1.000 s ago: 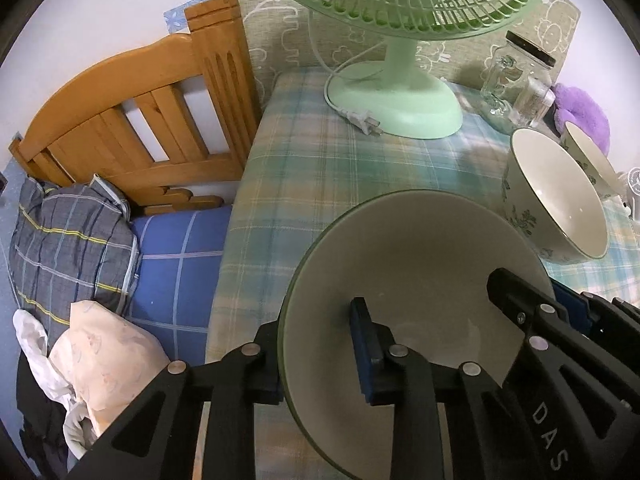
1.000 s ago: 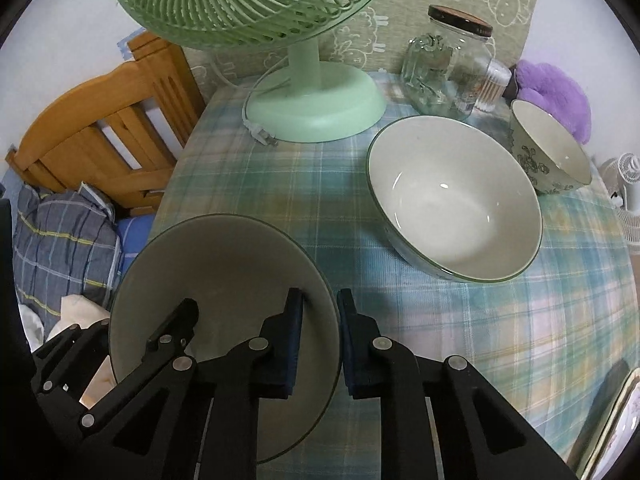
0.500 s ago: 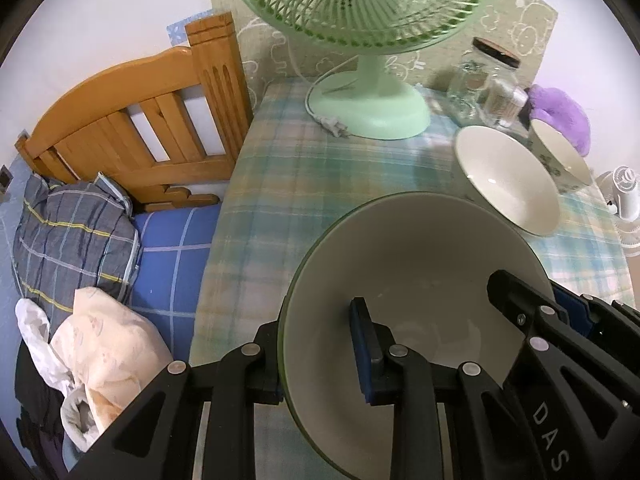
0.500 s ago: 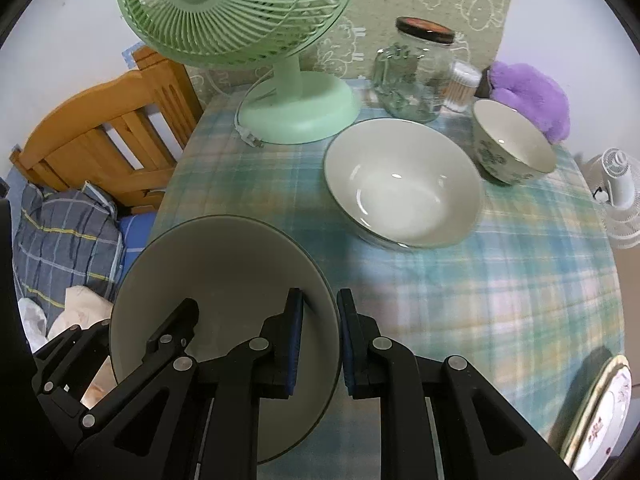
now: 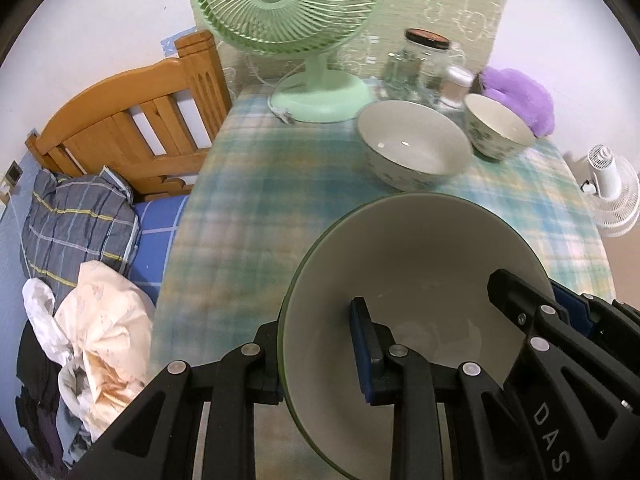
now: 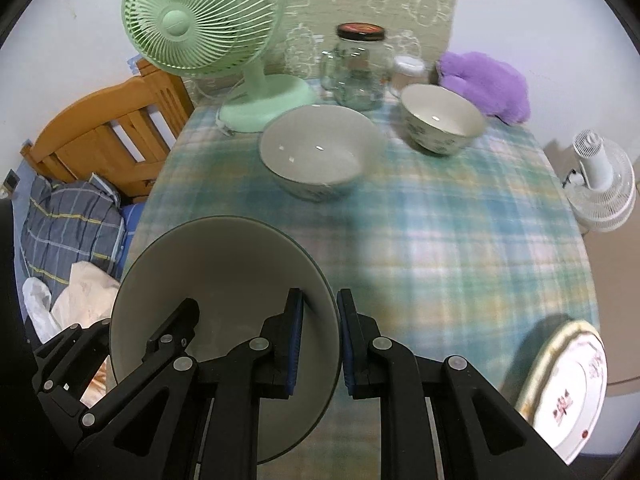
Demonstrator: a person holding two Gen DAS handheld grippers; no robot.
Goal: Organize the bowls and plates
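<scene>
Both grippers (image 5: 320,356) (image 6: 318,344) pinch big bowl (image 5: 420,280) rim — cloth (image 6: 440,240) bare ahead.

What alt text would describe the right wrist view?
Both tongs, right and left, grip one large bowl above a plaid table. Behind stand two bowls, a fan and a jar.

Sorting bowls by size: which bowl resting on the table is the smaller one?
The floral-patterned bowl beside the purple plush; the wider white bowl sits nearer the green fan.
</scene>
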